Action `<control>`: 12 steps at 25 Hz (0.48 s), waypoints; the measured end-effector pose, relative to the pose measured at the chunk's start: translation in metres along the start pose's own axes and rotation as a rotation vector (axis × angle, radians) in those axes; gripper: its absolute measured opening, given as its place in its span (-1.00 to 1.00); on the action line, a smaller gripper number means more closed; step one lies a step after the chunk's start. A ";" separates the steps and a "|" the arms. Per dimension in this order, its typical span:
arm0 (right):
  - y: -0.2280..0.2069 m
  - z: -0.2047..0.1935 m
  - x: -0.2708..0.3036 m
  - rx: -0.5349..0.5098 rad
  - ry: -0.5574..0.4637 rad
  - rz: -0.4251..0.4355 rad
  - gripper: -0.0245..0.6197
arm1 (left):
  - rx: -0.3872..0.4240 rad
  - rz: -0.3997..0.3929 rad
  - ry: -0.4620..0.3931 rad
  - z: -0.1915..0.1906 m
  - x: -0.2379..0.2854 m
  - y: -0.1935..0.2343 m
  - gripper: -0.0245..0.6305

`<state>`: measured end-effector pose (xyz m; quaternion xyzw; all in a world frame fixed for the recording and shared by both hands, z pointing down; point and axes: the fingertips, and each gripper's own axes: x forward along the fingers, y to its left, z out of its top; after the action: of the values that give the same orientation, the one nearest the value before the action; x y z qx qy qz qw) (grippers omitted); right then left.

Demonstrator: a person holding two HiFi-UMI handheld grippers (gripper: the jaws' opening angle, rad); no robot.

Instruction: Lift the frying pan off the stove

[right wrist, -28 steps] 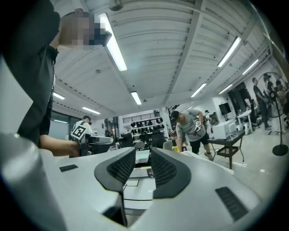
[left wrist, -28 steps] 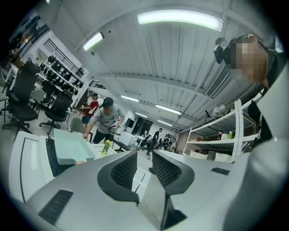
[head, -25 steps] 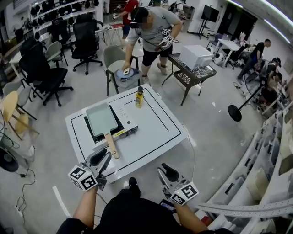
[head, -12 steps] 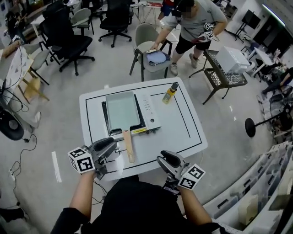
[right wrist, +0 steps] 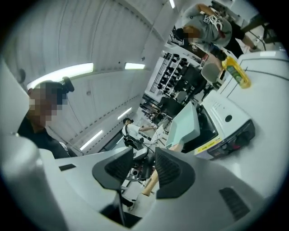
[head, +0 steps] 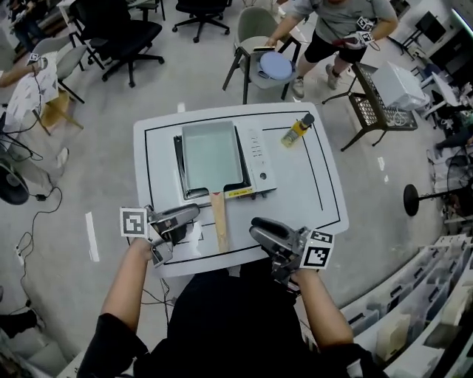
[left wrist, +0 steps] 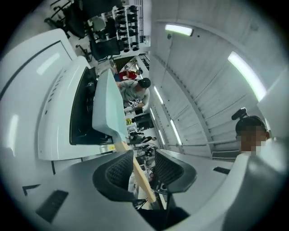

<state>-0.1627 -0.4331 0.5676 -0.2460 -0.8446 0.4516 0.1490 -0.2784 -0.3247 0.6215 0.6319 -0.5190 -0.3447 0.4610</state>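
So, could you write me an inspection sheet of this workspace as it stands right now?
Surface: white table with a black outline, mostly bare.
Job's things: pale green rectangular frying pan sitting on the portable stove; its wooden handle points toward the person.
Clutter: one yellow bottle lying at the far right corner.
Grippers: left gripper and right gripper flank the handle, both open. Their jaws have just been opening. The handle shows through each gap, but no pad presses it.
Cables: loose cable on the floor to the left.
Surroundings: office chairs, a bystander, a wire bench.
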 end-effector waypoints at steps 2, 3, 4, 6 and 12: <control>-0.011 -0.004 0.007 0.076 0.048 0.010 -0.44 | -0.058 0.021 0.028 -0.007 0.003 0.013 -0.47; -0.017 -0.008 0.011 0.116 0.076 0.012 -0.42 | -0.079 0.032 0.045 -0.010 0.004 0.018 -0.46; -0.023 -0.012 0.017 0.157 0.106 0.015 -0.41 | -0.111 0.038 0.056 -0.014 0.006 0.023 -0.45; -0.033 -0.023 0.029 0.231 0.166 0.024 -0.39 | -0.200 0.027 0.061 -0.018 0.010 0.031 -0.45; -0.041 -0.055 0.058 0.374 0.341 0.071 -0.29 | -0.311 -0.042 0.083 -0.027 0.026 0.030 -0.39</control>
<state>-0.1968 -0.3824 0.6335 -0.3165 -0.6997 0.5569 0.3163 -0.2580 -0.3453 0.6600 0.5774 -0.4263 -0.4040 0.5672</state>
